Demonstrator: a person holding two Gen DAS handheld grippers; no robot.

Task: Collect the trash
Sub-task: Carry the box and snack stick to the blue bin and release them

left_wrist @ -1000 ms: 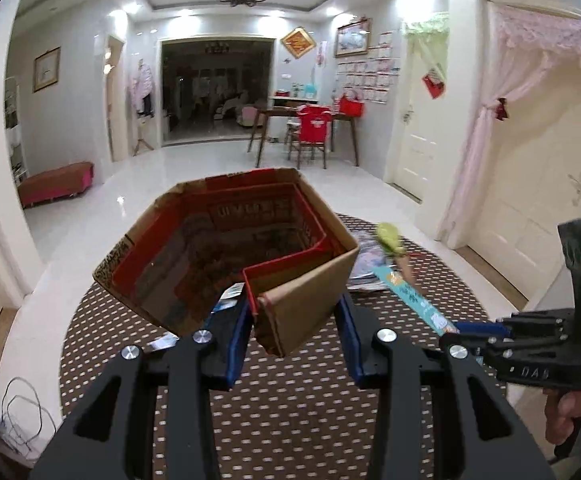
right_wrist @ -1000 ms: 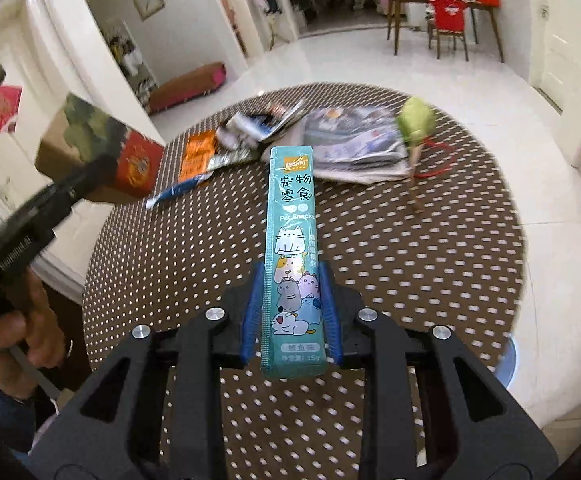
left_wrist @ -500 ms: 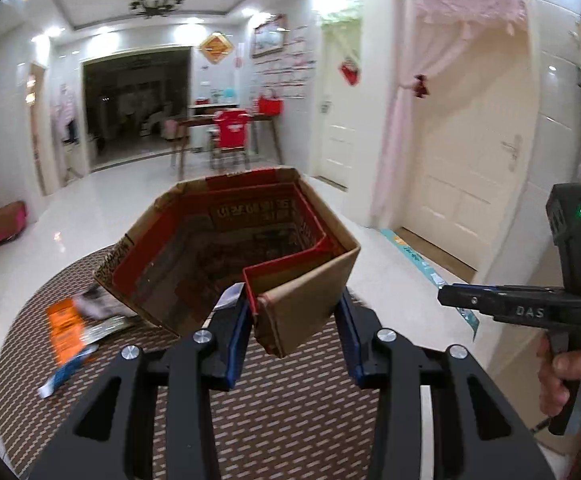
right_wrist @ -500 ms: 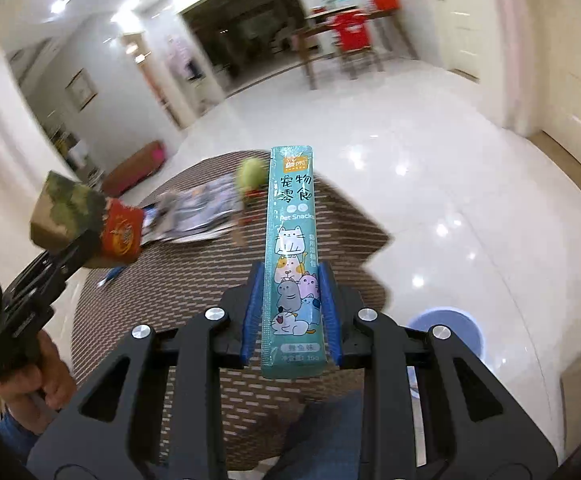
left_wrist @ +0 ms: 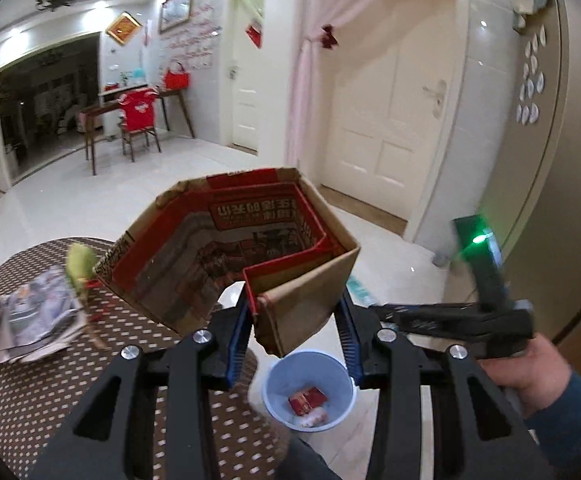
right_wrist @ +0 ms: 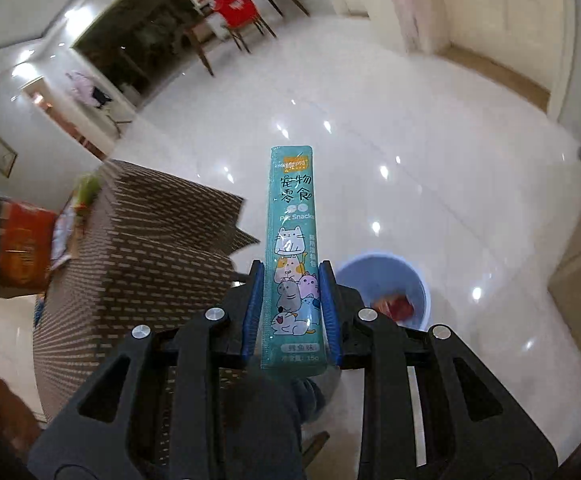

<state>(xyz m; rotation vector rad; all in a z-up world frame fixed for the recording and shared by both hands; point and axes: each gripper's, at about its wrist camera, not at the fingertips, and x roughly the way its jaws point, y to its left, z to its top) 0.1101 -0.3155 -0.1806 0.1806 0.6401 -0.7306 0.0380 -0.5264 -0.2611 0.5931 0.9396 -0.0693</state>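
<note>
1. Two grippers each carry one piece of trash. The left gripper [left_wrist: 296, 336], low in the centre of the left wrist view, has its blue-padded fingers clamped on a flap of an opened cardboard box [left_wrist: 226, 248], which fills the middle of the frame with its printed red inside facing the camera.
2. A light blue bin [left_wrist: 308, 390] stands on the white floor just below the box, at lower centre, with a red packet [left_wrist: 307, 398] lying inside it.
3. At right of that view, a hand holds the right gripper [left_wrist: 442, 316].
4. In the right wrist view, the right gripper [right_wrist: 290, 312] has its fingers closed on the lower part of a teal pet snack sachet [right_wrist: 292, 256], which stands upright at centre frame.
5. Just right of the sachet, the bin [right_wrist: 382, 280] sits on the floor.
6. At left in both views, the brown dotted table [left_wrist: 30, 396] carries magazines [left_wrist: 34, 316].
</note>
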